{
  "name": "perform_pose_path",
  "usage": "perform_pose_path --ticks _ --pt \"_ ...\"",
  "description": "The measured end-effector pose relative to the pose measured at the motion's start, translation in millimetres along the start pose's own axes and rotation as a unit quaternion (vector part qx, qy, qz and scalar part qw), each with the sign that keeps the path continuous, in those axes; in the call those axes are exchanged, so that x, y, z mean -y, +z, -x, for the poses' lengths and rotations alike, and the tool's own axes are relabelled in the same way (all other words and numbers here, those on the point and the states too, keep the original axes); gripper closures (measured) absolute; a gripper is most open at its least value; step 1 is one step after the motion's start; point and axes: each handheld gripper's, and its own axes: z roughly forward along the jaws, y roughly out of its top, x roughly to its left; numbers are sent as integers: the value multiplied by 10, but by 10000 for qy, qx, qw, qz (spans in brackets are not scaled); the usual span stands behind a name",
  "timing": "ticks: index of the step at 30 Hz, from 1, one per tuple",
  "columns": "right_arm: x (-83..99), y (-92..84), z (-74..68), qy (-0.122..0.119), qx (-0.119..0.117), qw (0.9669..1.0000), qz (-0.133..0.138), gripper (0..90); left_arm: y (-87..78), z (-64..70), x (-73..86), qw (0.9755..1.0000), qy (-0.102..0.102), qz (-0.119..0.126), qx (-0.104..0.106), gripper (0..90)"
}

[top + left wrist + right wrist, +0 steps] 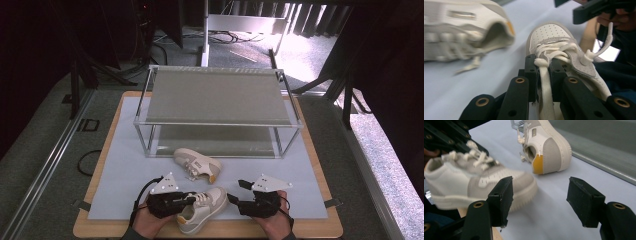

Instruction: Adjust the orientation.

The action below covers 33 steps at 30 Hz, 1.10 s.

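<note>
Two small white-and-grey sneakers lie on the pale mat [125, 170]. The near sneaker [202, 210] sits at the front edge between my two grippers. My left gripper [192, 199] is shut on that shoe's white lace [545, 75], pinched flat between the pads just behind a knot, as the left gripper view [544, 63] shows close up. My right gripper [238, 191] stands open by the shoe's toe [474, 182], and nothing sits between its fingers [540, 197]. The far sneaker [197, 164], with an orange heel patch [537, 165], lies in front of the rack.
A two-level metal rack [215, 125] with grey shelves stands at the back of the mat. The mat rests on a wooden board [210, 231] whose front edge runs just below my hands. Dark floor, cables and stands surround the table.
</note>
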Motion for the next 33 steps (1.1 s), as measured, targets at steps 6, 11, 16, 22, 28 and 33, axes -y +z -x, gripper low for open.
perform_pose_path --ticks 6,11,16,22,28,33 --pt "3 6 19 27 63 10000 18 370 -249 -78 -9 9988 -145 191 -419 809" --pt "-19 25 30 19 71 10000 24 370 -461 -140 2 9963 -245 296 -769 807" --pt "-58 46 38 -33 80 10000 42 370 -613 -200 30 9935 -339 351 -1032 807" --pt "-122 62 49 -89 102 9999 88 370 -757 -258 78 9890 -466 390 -1350 805" --pt "-206 89 75 -128 147 9997 150 371 -798 -360 157 9801 -675 314 -1840 803" --pt "-252 108 84 -152 169 9996 193 371 -702 -456 247 9675 -961 202 -2331 801"
